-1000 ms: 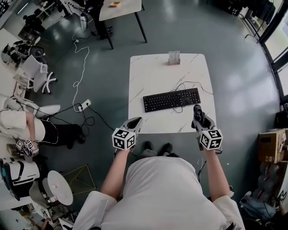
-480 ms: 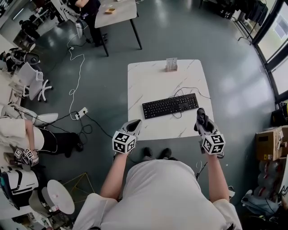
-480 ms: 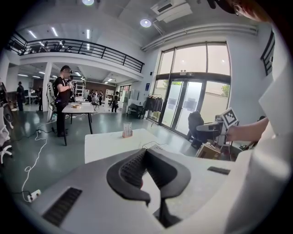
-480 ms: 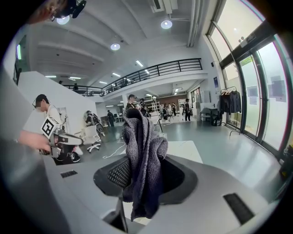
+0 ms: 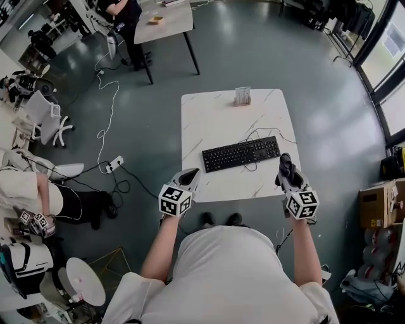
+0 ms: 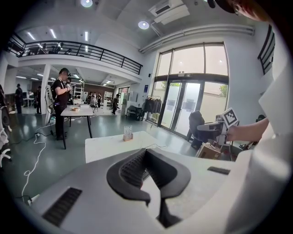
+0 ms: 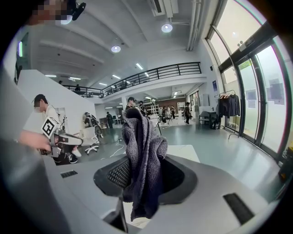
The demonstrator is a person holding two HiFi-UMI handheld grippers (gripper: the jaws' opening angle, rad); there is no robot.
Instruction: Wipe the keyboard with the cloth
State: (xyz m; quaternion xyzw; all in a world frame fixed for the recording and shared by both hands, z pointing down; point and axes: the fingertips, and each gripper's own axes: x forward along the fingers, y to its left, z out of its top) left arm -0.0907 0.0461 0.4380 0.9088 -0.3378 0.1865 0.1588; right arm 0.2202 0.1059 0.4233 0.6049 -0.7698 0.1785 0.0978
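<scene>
A black keyboard lies slightly slanted on the near half of the white marble table. My right gripper hovers by the table's near right corner, just right of the keyboard. It is shut on a dark grey knitted cloth, which stands up in a bunch between the jaws and hangs below them. My left gripper is off the table's near left corner, left of the keyboard. Its jaws are shut with nothing in them.
A small card holder stands at the table's far edge. The keyboard's cable loops behind it. A power strip and cords lie on the floor to the left, near a seated person. Another table stands farther back. Cardboard boxes sit at the right.
Both grippers have risen a little at the table's near edge. The cloth stays pinched in the right one. The head view has tipped, so the table sits lower in the picture.
</scene>
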